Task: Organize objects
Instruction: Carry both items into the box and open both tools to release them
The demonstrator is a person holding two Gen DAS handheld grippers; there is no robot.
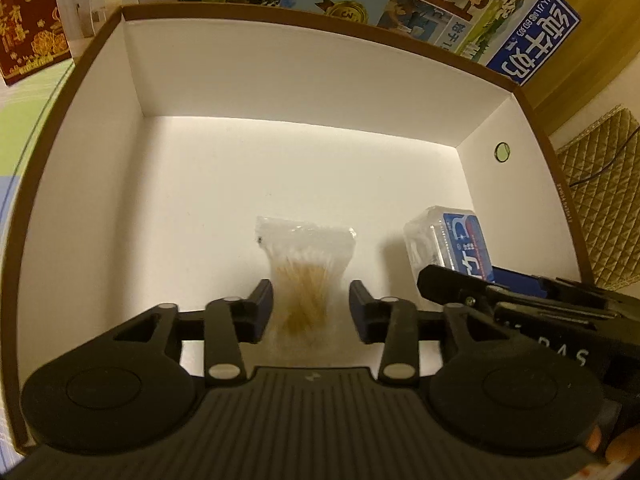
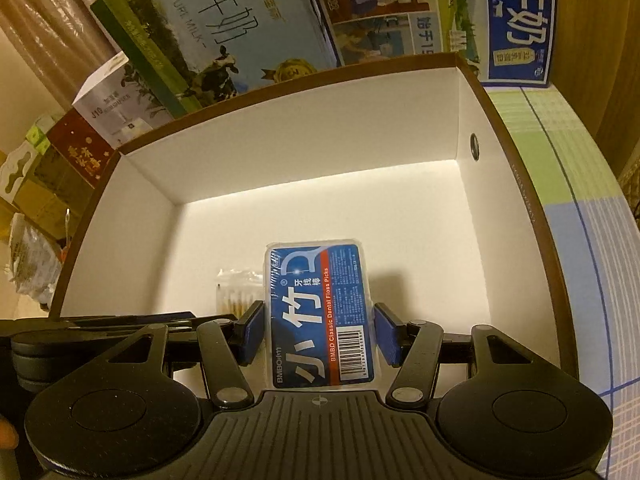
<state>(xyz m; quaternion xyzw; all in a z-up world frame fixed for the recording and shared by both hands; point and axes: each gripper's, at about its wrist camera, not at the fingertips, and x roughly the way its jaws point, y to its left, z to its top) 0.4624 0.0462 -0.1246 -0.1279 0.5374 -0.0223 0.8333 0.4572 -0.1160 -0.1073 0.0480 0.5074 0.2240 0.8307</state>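
Observation:
A clear plastic bag of thin tan sticks (image 1: 306, 264) sits between the blue pads of my left gripper (image 1: 311, 308), which is shut on its lower part; the bag's top spreads wider above the pads. My right gripper (image 2: 319, 332) is shut on a blue floss picks box (image 2: 320, 312), pads against both long sides. Both grippers reach into a big white box with a brown rim (image 1: 280, 80), low over its floor. In the left wrist view the floss picks box (image 1: 452, 240) is to the right, near the side wall. The bag (image 2: 236, 288) shows left of it in the right wrist view.
Milk cartons (image 2: 224, 32) and printed boxes stand behind the white box's far wall (image 2: 320, 140). A red gift box (image 1: 28, 20) is at the far left. A checked green and blue cloth (image 2: 580, 200) lies under the box. The box floor beyond both items is bare.

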